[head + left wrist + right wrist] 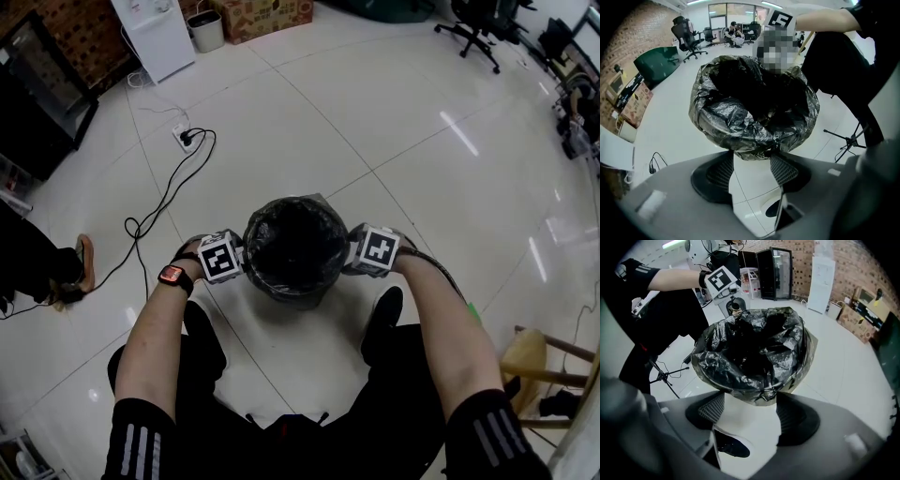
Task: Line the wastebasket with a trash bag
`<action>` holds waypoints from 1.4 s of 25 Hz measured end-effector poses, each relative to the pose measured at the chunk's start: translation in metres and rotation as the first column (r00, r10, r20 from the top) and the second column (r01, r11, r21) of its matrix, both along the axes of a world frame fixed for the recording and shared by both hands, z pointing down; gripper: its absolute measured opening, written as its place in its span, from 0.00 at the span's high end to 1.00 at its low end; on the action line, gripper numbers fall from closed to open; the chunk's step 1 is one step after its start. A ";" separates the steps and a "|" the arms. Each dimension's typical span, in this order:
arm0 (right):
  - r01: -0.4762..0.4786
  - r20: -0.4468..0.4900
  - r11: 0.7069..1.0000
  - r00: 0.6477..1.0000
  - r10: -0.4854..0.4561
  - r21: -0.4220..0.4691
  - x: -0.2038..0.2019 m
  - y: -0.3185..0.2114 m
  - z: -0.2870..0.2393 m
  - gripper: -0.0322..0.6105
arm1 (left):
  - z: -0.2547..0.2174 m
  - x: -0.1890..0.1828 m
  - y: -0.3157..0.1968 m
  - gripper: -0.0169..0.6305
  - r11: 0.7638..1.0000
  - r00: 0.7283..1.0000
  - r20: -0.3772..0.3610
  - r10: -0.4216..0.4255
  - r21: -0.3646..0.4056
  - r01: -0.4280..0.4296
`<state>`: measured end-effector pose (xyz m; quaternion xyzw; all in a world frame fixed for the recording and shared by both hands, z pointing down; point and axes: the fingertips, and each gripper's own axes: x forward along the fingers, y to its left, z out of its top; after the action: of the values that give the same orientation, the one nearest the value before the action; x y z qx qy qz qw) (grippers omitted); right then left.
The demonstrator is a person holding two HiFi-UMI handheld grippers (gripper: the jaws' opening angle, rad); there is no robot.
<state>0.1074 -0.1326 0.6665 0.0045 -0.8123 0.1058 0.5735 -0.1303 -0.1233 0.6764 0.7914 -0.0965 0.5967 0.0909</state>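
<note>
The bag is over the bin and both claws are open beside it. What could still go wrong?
The trash bag's fold over the bin's rim looks loose and crumpled, so it may slip inside under weight. The left gripper and right gripper, both open, sit right at that fold. Pulling away could snag the plastic or nudge the bin.

We see a black cable (167, 203) snaking over the tiled floor (375, 122) to a power strip (185, 138). Cardboard box (262, 17) and office chair (476, 28) at the far edge, wooden stool (534, 361) on the right.
</note>
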 end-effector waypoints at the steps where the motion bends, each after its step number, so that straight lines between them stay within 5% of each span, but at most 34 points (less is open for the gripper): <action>1: -0.006 0.005 1.000 1.000 0.006 -0.010 -0.001 0.001 0.003 0.40 | 0.001 0.002 0.002 0.60 1.000 1.000 -0.005 0.005 -0.007 -0.006; 19: -0.052 -0.055 0.998 0.997 0.050 -0.044 0.003 -0.005 0.054 0.40 | 0.033 0.016 0.000 0.59 1.000 1.000 -0.020 -0.006 -0.021 0.005; 31: -0.092 0.002 0.996 0.996 0.092 -0.001 0.024 -0.019 0.020 0.40 | 0.020 -0.042 -0.012 0.59 0.999 0.993 0.107 -0.045 -0.011 0.047; 33: -0.077 0.001 0.997 0.997 0.077 0.022 0.027 -0.021 0.016 0.40 | 0.011 -0.047 -0.025 0.59 0.994 0.991 0.079 -0.110 0.013 0.109; 35: -0.069 -0.019 0.997 0.997 0.070 0.046 0.033 -0.023 0.011 0.40 | -0.006 -0.030 -0.039 0.59 0.987 0.987 -0.027 -0.158 0.030 0.159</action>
<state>0.1407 -0.1558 0.6776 0.0470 -0.8080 0.1074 0.5774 -0.1602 -0.1624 0.6706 0.7900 -0.1673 0.5761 0.1266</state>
